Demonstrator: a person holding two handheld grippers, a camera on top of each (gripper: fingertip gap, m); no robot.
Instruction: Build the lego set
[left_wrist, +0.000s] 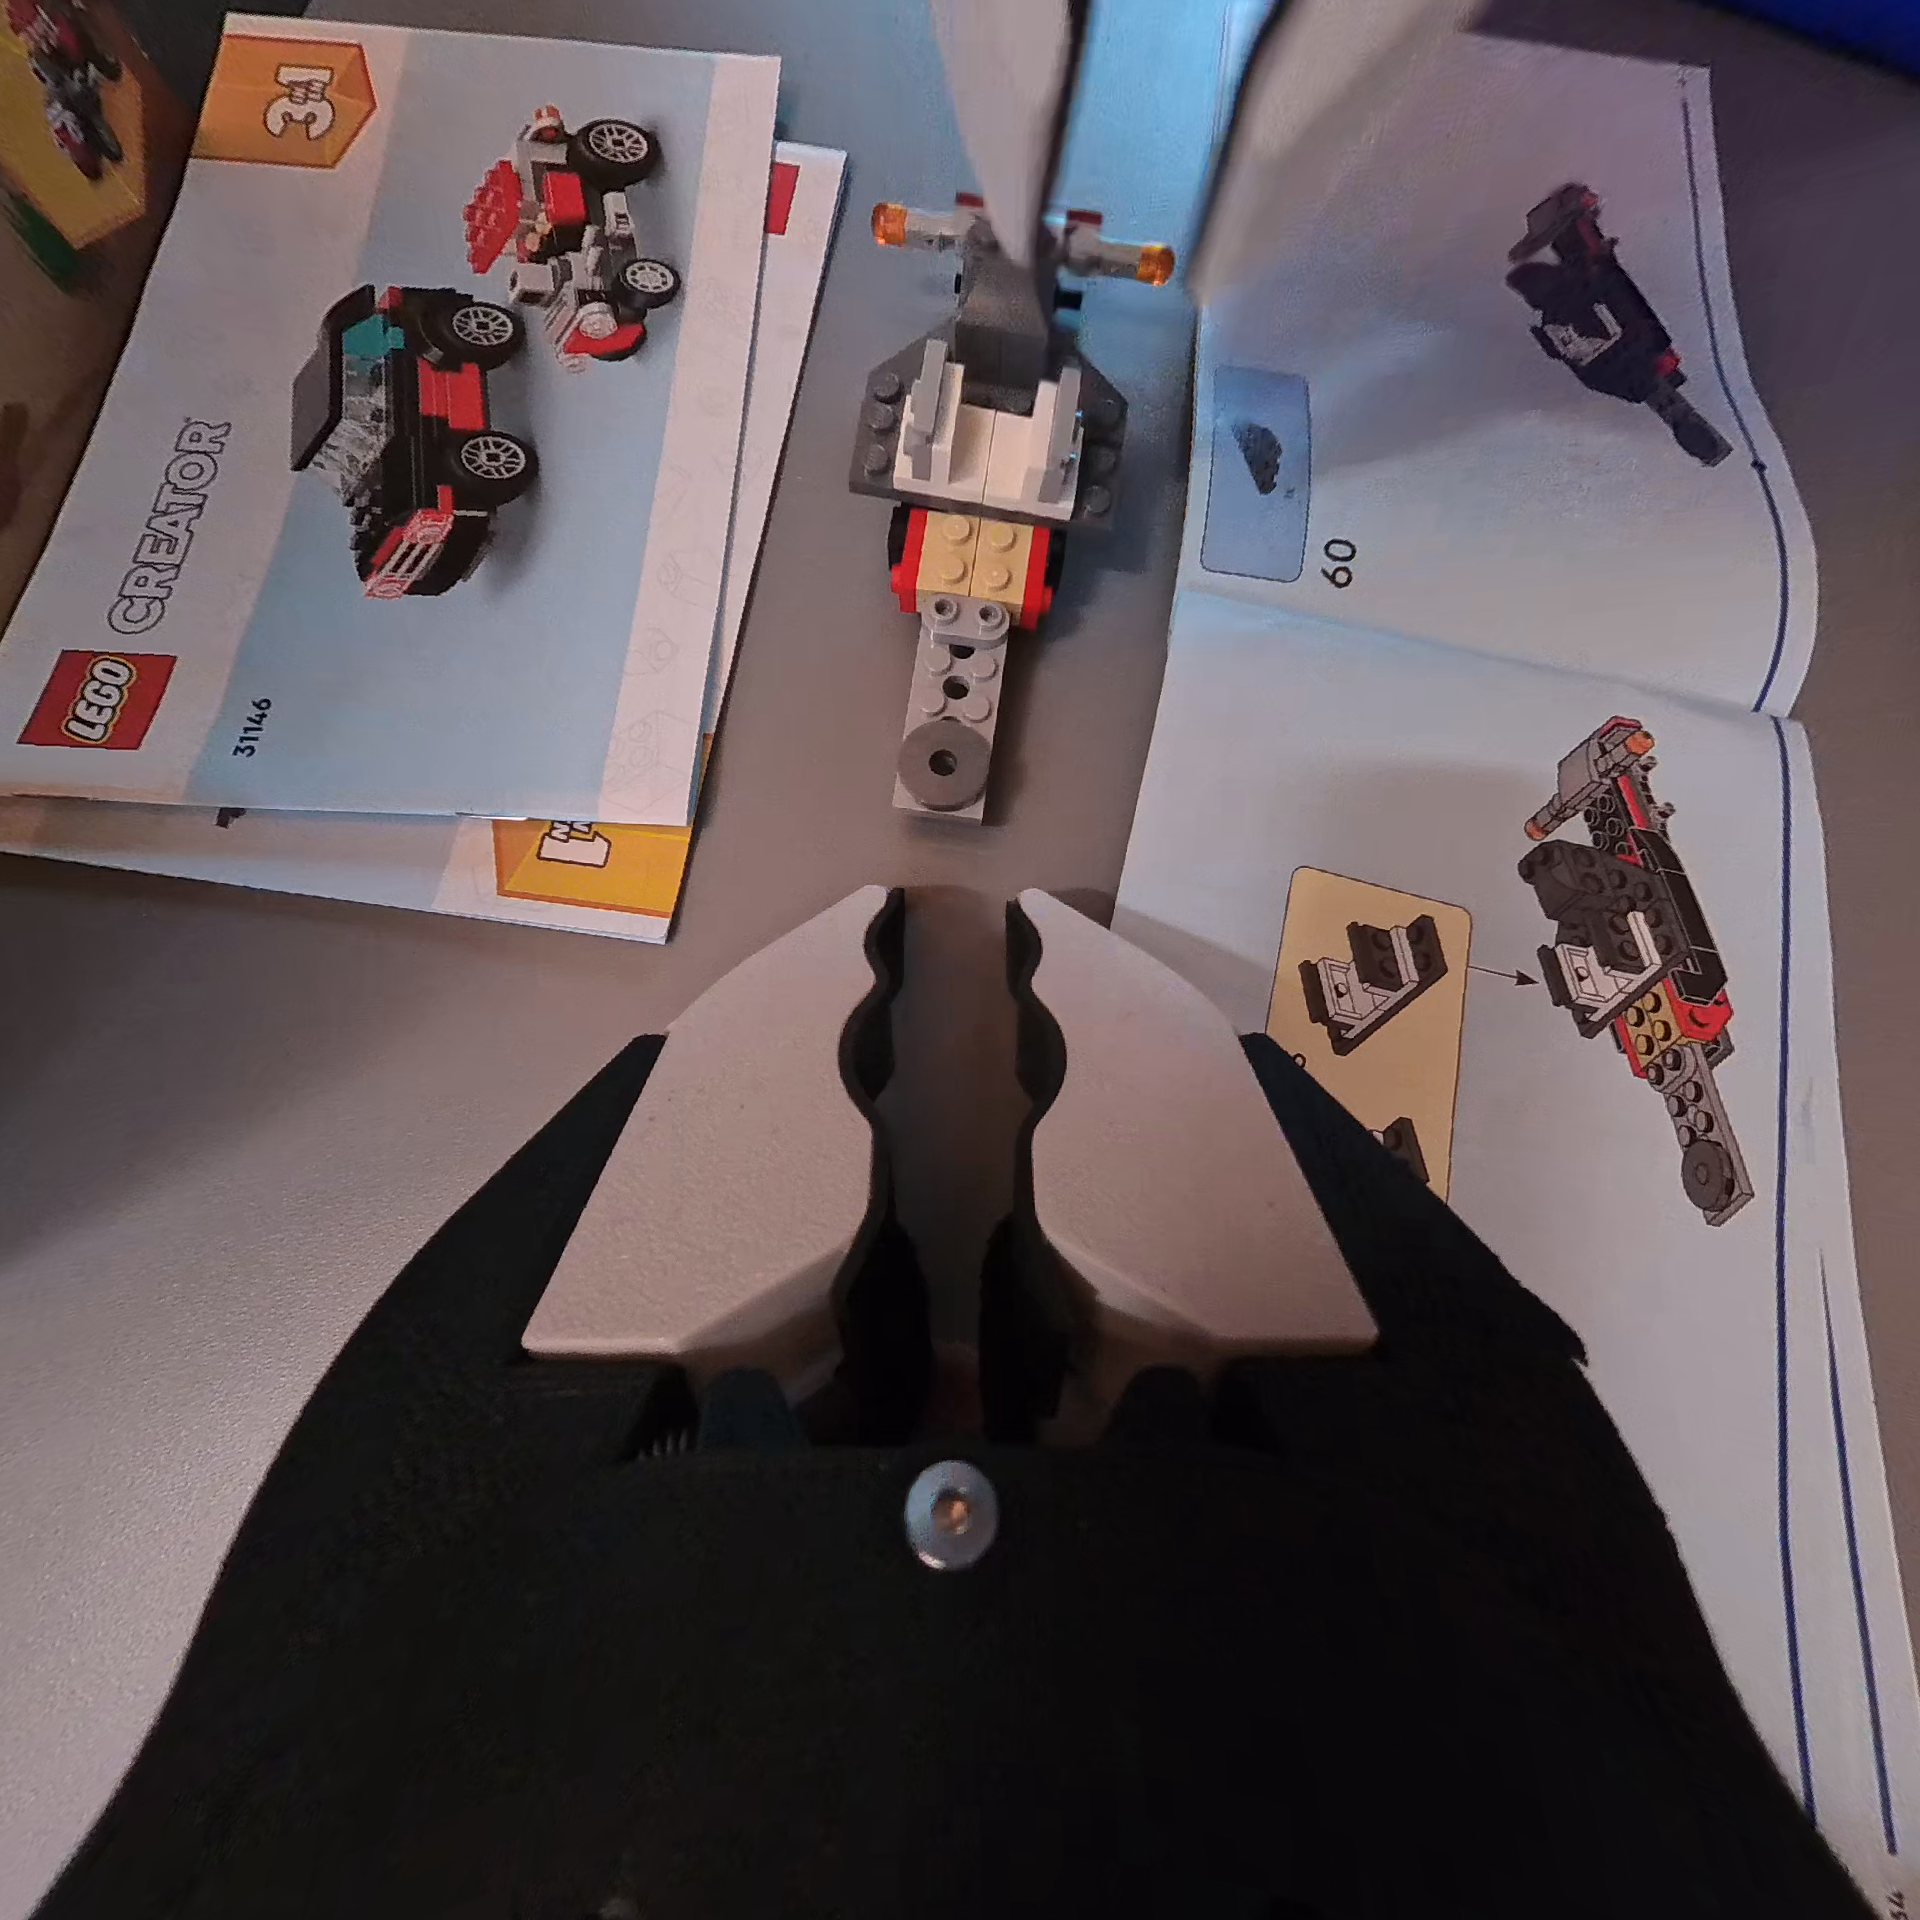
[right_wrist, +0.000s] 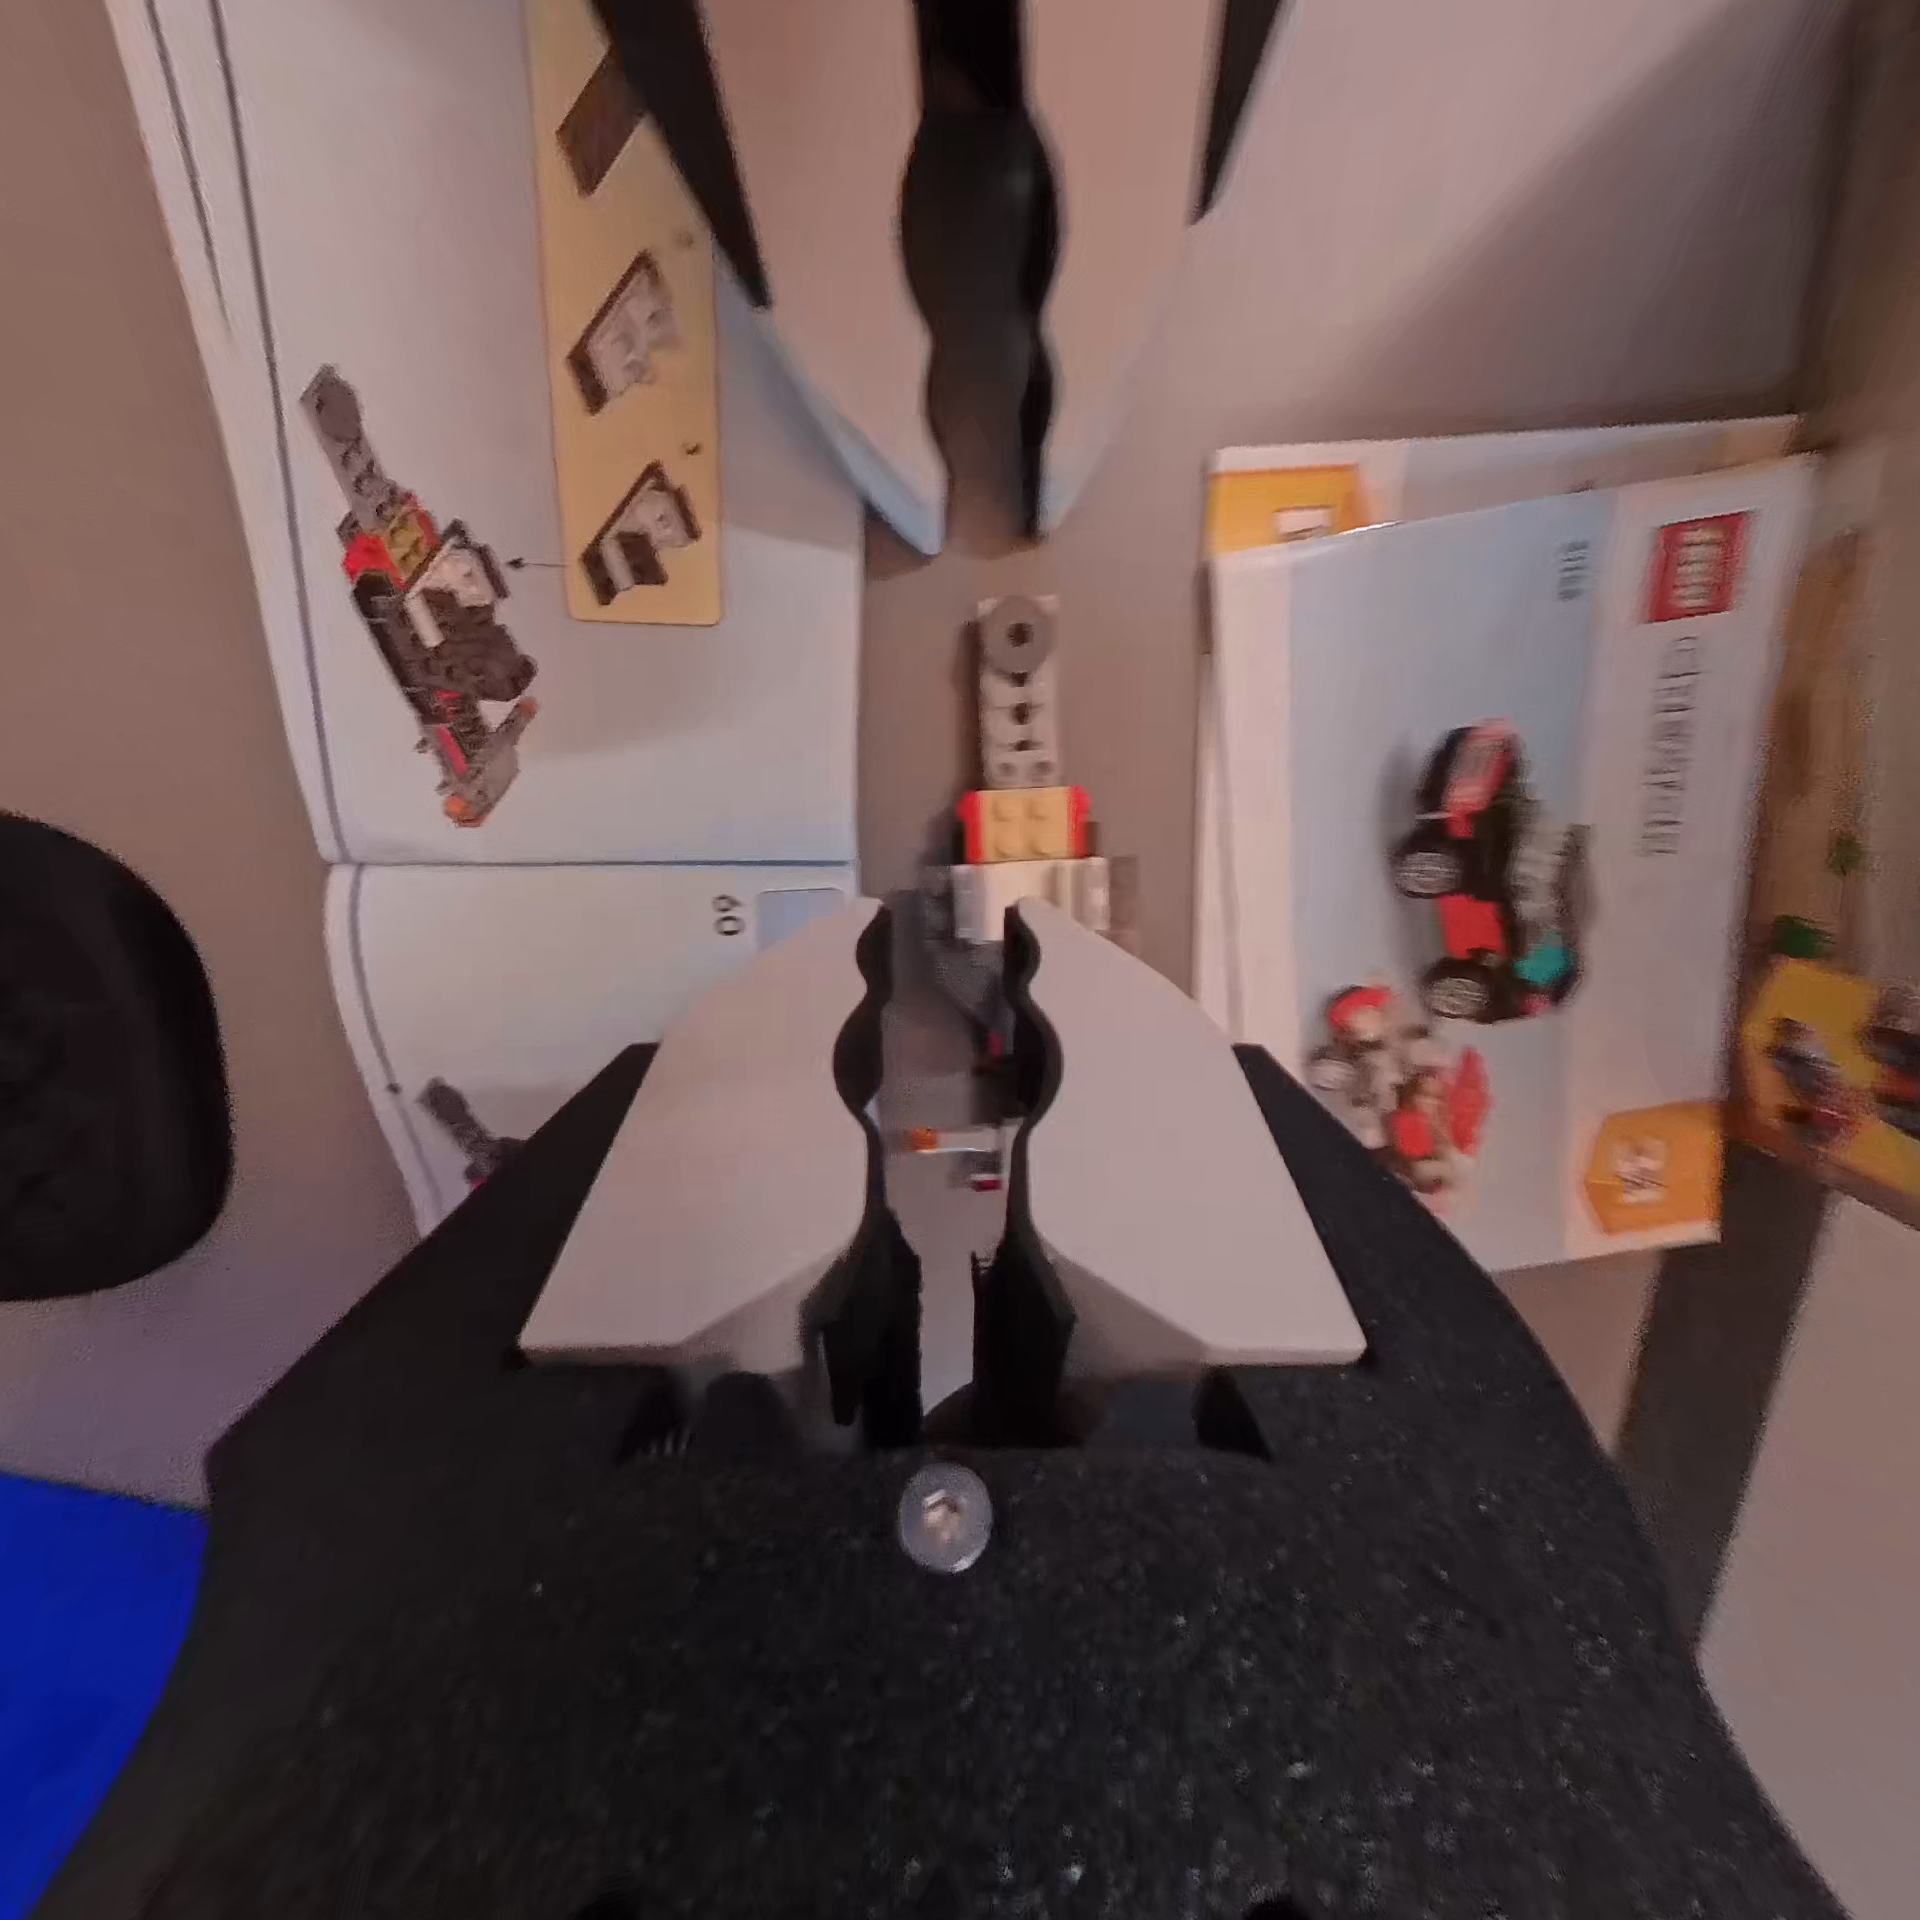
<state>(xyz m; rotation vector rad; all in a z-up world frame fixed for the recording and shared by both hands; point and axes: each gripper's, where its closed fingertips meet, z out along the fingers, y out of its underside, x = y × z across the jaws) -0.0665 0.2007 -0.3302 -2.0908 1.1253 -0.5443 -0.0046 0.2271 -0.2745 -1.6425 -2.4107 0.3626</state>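
Your left gripper (left_wrist: 954, 914) hangs over the grey matte tabletop (left_wrist: 260, 1091), its jaws a narrow gap apart and holding nothing; the pale grey finger shells carry wavy black pads on their inner faces. Just ahead of its tips lies the partly built lego model (left_wrist: 977, 488), flat on the tabletop between the booklets. Its near end is a light grey studded plate with holes and a dark grey round disc; next come tan studded bricks flanked by red, then white and light grey bracket pieces on a dark grey wedge-shaped plate, and at the far end a crossbar tipped with translucent orange studs.

Your right gripper (right_wrist: 951, 920) comes at the model (right_wrist: 1023, 769) from the opposite end. Its jaws stand a little apart over the model's dark grey far section, and through the blur you cannot tell whether the pads touch the bricks. In the left wrist view its pale fingers (left_wrist: 1013, 135) come down over the crossbar end.

An open instruction booklet (left_wrist: 1455, 727), glossy and curling at the spine, lies to the model's right as the left wrist view shows it. A closed instruction booklet (left_wrist: 395, 416) with pictured cars on its cover lies to the left, stacked on another. A yellow cardboard box (right_wrist: 1829, 1081) sits beyond those.
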